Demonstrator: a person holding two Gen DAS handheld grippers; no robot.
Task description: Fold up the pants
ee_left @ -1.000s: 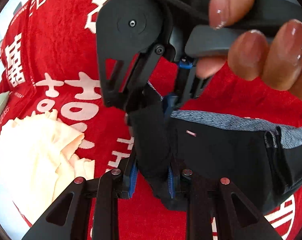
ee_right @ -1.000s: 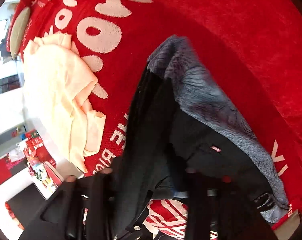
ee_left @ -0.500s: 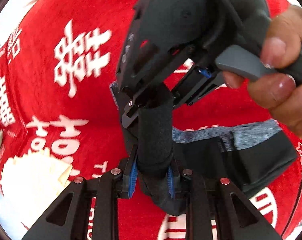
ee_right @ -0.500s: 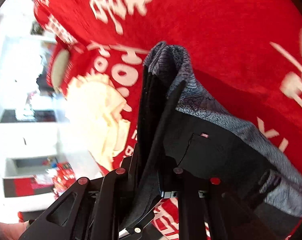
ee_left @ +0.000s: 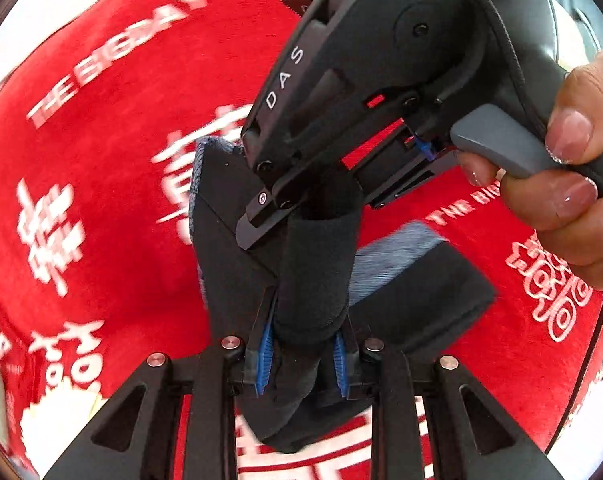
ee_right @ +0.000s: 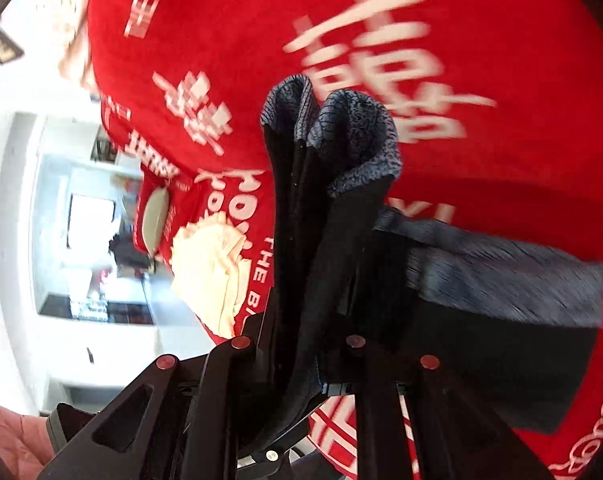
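The black pants (ee_left: 229, 248) with a grey speckled waistband (ee_right: 353, 128) are lifted off the red cloth, folded over and hanging between both grippers. My left gripper (ee_left: 301, 360) is shut on a thick roll of the black fabric between its blue pads (ee_left: 263, 360). Just above it in the left wrist view, the right gripper (ee_left: 281, 216) is held by a hand (ee_left: 573, 200) and pinches the same fabric. In its own view the right gripper (ee_right: 301, 364) is shut on the pants (ee_right: 501, 340), whose layers stand up between its fingers. The fingertips are hidden by cloth.
A red cloth with white lettering (ee_left: 121, 160) covers the surface below. A crumpled cream garment (ee_right: 209, 264) lies near the cloth's edge and shows at the lower left of the left wrist view (ee_left: 53, 412). Beyond that edge is a bright room (ee_right: 81, 220).
Both grippers have risen and swept across the red cloth with the pants. The cream garment has slid toward the frame edges. The right gripper has rolled, and more fabric hangs free.
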